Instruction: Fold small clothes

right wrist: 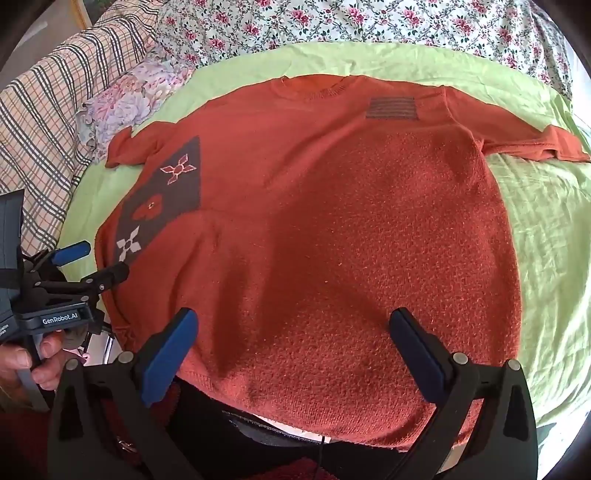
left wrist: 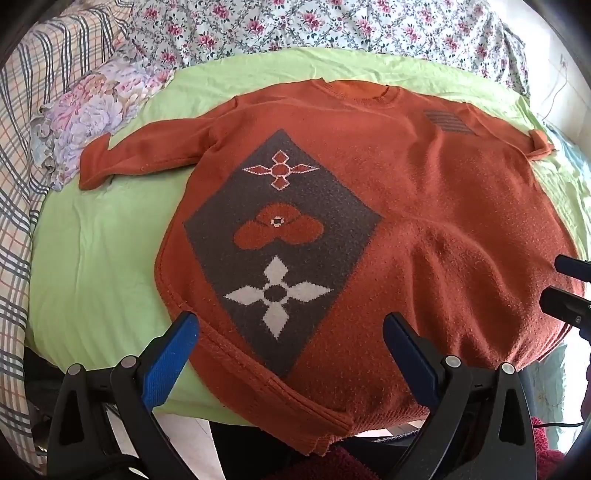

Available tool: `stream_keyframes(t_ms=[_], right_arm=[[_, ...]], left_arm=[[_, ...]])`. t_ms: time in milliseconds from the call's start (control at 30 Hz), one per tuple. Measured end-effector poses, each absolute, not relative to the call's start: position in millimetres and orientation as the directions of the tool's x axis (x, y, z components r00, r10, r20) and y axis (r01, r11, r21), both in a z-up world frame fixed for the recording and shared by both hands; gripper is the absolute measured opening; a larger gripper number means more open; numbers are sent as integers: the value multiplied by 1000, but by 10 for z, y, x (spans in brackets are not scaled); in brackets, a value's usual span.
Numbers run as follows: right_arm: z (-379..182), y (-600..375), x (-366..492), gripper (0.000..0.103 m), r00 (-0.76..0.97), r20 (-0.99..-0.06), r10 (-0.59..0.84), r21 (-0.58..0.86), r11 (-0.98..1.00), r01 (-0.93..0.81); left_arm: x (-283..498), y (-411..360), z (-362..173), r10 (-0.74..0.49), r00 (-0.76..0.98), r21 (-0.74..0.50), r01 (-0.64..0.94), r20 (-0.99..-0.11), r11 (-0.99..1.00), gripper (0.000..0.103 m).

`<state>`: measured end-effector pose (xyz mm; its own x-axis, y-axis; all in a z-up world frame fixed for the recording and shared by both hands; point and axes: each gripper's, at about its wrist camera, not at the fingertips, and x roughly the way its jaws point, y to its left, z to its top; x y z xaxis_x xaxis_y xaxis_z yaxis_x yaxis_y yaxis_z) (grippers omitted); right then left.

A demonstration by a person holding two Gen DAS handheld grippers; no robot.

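Note:
An orange knitted sweater (left wrist: pixel 424 192) lies spread flat, front up, on a light green sheet (left wrist: pixel 96 251), collar away from me and both sleeves stretched out sideways. A grey diamond with flower motifs (left wrist: pixel 280 240) covers its left half. My left gripper (left wrist: pixel 291 332) hovers open over the lower hem near the diamond, nothing between its blue pads. In the right wrist view the same sweater (right wrist: pixel 351 229) fills the frame, and my right gripper (right wrist: pixel 293 332) stands open above the hem on the plain right half. The left gripper (right wrist: pixel 90 262) shows at the left edge, held by a hand (right wrist: pixel 33 363).
A floral quilt (left wrist: pixel 332 29) runs along the far side. A flowered pillow (left wrist: pixel 99 110) and a plaid blanket (left wrist: pixel 26 147) lie to the left. The sweater's hem (left wrist: pixel 295 402) hangs over the bed's near edge. The right gripper's fingers (left wrist: pixel 569 295) show at the right edge.

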<state>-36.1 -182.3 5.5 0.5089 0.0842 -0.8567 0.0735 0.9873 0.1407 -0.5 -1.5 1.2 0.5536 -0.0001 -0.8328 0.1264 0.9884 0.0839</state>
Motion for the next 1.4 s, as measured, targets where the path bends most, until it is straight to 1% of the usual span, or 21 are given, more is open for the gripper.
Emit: stream_keyframes(t_ms=[767,1067,1300,1400], right_arm=[[77,-1832,-396,103,522,-849,84,144,987,75],[87,-1827,-387,103,520,-850,81,140,987,75],[92,-1826,-385,103,522,-849,81,140,987,74],[96,-1827,-383,103,530,-844,81,140,987,73]], left_arm=[[0,-29,-3,-7,554,79,131,-832,988,100],[20,-26,-9,-19,551,64,130,-834,989,100],[41,-35,1,-62,533,11,133,-844,991,100],[46,-43,1,-51,538,25,134,-841,991,100]])
